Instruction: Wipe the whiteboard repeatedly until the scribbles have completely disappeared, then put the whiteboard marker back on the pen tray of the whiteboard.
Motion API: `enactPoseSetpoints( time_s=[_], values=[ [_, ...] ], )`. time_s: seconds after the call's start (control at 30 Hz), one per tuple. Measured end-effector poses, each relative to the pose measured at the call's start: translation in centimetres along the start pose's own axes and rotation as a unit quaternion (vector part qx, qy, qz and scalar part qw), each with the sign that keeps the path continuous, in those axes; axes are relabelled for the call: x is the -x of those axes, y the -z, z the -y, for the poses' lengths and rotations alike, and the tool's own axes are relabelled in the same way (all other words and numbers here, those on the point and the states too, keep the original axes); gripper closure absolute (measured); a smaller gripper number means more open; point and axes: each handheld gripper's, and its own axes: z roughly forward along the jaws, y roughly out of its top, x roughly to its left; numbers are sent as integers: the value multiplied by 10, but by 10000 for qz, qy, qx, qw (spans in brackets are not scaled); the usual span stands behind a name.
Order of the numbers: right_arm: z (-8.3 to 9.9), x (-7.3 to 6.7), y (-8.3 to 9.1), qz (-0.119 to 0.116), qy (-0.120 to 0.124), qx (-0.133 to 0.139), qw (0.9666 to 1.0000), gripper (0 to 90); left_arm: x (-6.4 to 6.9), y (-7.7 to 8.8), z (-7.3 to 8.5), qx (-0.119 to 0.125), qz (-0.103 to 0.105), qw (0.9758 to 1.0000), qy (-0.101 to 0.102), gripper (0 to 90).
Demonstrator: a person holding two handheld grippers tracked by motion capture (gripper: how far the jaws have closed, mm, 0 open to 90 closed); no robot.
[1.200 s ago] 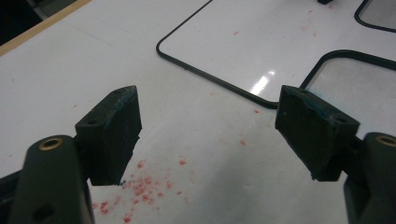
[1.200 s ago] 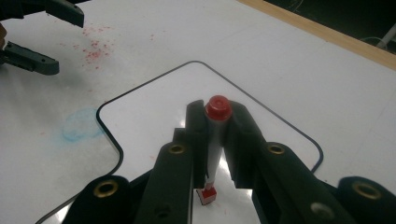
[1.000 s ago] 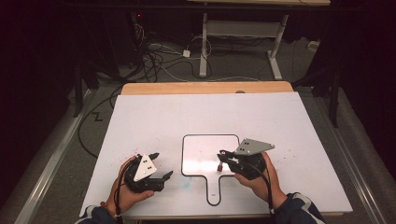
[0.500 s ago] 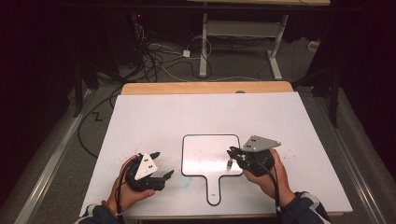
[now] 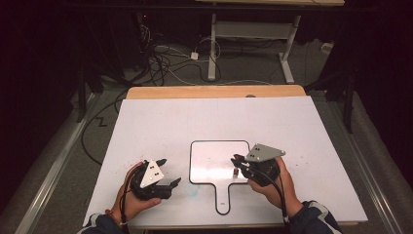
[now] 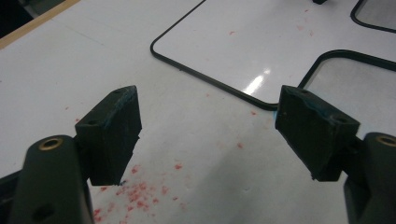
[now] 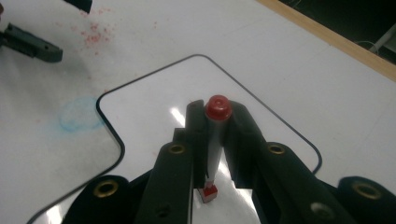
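Note:
A small whiteboard (image 5: 213, 158) with a black rim and a handle lies on the white table (image 5: 214, 119) near its front edge. My right gripper (image 5: 237, 164) hovers over the board's right part, shut on a grey marker (image 7: 215, 140) with a red cap (image 7: 217, 107). The marker stands between the jaws, its red end low over the board (image 7: 154, 107). My left gripper (image 5: 169, 171) rests left of the board, open with nothing between its pads (image 6: 114, 126). The left gripper view has the board's corner (image 6: 261, 42) ahead of those jaws.
Red specks (image 6: 140, 191) dot the table by my left gripper, and a faint blue smear (image 7: 77, 114) sits beside the board's handle. A wooden edge (image 5: 214, 91) runs along the table's far side. Cables (image 5: 165, 63) and desk legs (image 5: 213, 48) lie on the floor beyond.
My right gripper has shifted a little to the right over the board, still with the marker in it. The left gripper has stayed in place.

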Motion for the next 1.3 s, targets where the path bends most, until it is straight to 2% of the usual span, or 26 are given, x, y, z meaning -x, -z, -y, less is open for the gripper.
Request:
enactPoseSetpoints(
  time_s=[0.07, 0.2, 0.23, 0.4, 0.47, 0.53, 0.6, 0.67, 0.73, 0.8, 0.93, 1.03, 1.17, 1.23, 1.3],
  values=[
    [-2, -2, -5, -67, 5, 100, 9999, 812, 0, 0, 0, -10, -4, 10000, -5, 218],
    [-8, -5, -14, 75, 182, 100, 9998, 812, -1, 1, 0, 5, -20, 10000, 0, 218],
    [-9, -7, -16, 56, 140, 108, 9998, 812, -1, 1, 0, 7, -21, 10000, 5, 218],
    [-13, -17, -20, -297, 156, 170, 9993, 812, -2, 2, 1, 17, -26, 10000, 30, 218],
    [-15, -24, -22, -454, 248, 165, 9985, 812, -2, 3, 1, 14, -34, 10000, 18, 218],
    [-16, -28, -22, -411, 351, 134, 9984, 812, -1, 3, 2, 7, -29, 10000, 12, 217],
    [-17, -26, -22, -370, 336, 120, 9987, 812, -2, 3, 2, -7, -34, 10000, 17, 217],
    [-16, -23, -23, -194, 349, 94, 9992, 812, -2, 4, 3, -7, -38, 10000, 22, 218],
    [-16, -22, -23, -259, 312, 105, 9991, 812, -1, 4, 3, -10, -43, 10000, 23, 217],
    [-17, -24, -22, -448, 296, 113, 9985, 812, -2, 4, 3, -24, -40, 10000, 23, 217],
    [-17, -33, -19, -669, 384, 69, 9970, 812, -1, 4, 3, -60, -29, 10000, 11, 217],
    [-17, -32, -19, -613, 369, 76, 9974, 812, -2, 4, 3, -47, -42, 10000, 18, 216],
    [-16, -24, -18, -203, 422, 6, 9989, 812, -2, 4, 4, -73, -47, 10000, 37, 216],
    [-15, -21, -17, -237, 306, 0, 9993, 812, -2, 4, 4, -64, -57, 10000, 20, 217],
    [-16, -23, -17, -286, 348, 4, 9990, 812, -1, 5, 3, -18, -64, 10000, 27, 216]
  ],
)
